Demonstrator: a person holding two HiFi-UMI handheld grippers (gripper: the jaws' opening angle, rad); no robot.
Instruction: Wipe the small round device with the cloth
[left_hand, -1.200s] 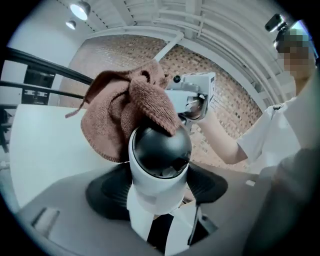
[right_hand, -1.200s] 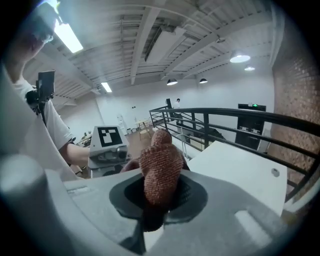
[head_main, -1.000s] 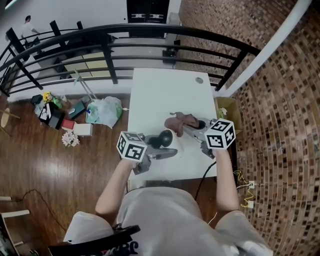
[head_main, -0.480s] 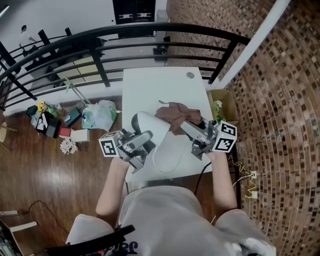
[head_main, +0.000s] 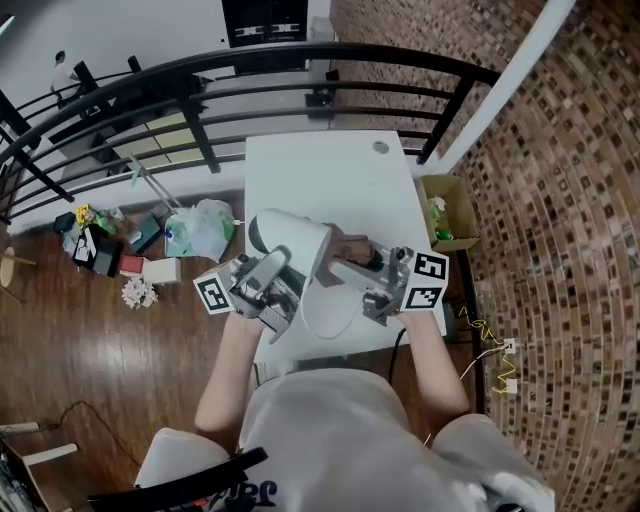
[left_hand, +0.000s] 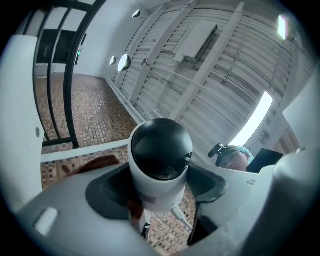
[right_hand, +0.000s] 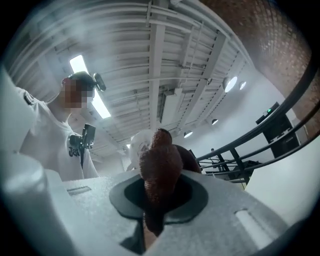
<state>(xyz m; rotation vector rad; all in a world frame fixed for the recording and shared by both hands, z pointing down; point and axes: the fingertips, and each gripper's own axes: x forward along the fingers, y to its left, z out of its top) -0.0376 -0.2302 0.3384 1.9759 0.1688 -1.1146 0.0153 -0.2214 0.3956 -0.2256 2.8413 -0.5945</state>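
**Device in one claw, cloth in the other, both raised above the near edge**

A white tabletop (head_main: 330, 175) stands against a black railing (head_main: 300, 70), with a brick wall (head_main: 560, 200) to your right; it is bare apart from one small round disc (head_main: 380, 148) near its far right corner.

Your left claw (left_hand: 159, 192) is clamped on the small round device (left_hand: 161, 150), its pads on the white body below the dark dome. The device is tipped upward over the tabletop's near edge, which probably leaves the dome free for wiping.

Your right claw (right_hand: 157, 197) is clenched on the brown cloth (right_hand: 159, 167), with a wad bunched out ahead of the jaws as a wiping pad. The wad sits right beside the device, but whether they touch can't be made out.

Count: one device, one cloth, two claws, both loaded.
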